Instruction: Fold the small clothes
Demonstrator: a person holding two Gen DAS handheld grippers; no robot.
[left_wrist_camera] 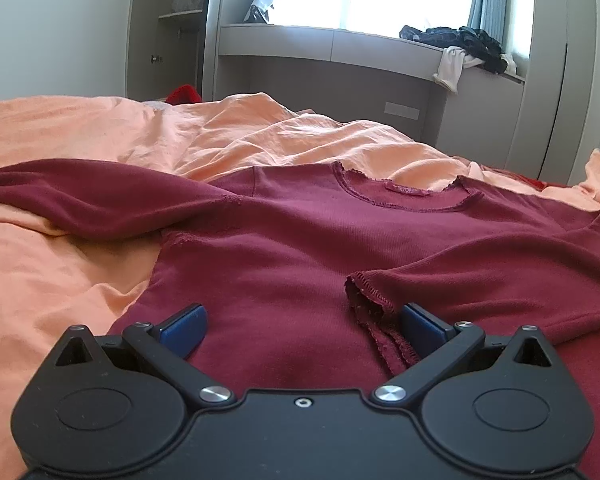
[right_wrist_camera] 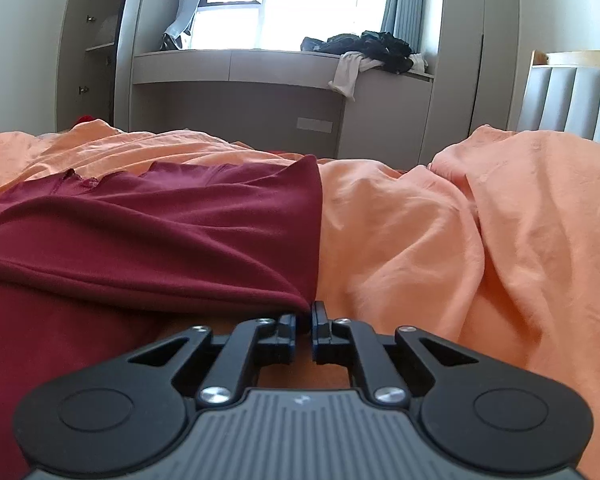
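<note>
A dark red long-sleeved shirt [left_wrist_camera: 300, 240] lies front up on the orange bedsheet [left_wrist_camera: 60, 264]. One sleeve stretches off to the left and the other is folded across the chest, its cuff [left_wrist_camera: 370, 300] resting by my left gripper's right finger. My left gripper [left_wrist_camera: 302, 316] hovers low over the shirt's lower body, open, with nothing pinched. In the right wrist view the shirt [right_wrist_camera: 160, 232] fills the left half. Its folded side edge ends in a corner [right_wrist_camera: 296, 298] caught between the nearly closed jaws of my right gripper [right_wrist_camera: 305, 309].
The rumpled orange sheet [right_wrist_camera: 460, 240] rises in folds to the right. Behind the bed stand a grey window bench [right_wrist_camera: 260, 68] with a pile of dark clothes [right_wrist_camera: 364, 46], a wardrobe [left_wrist_camera: 168, 28] with open shelves, and a padded headboard [right_wrist_camera: 572, 96].
</note>
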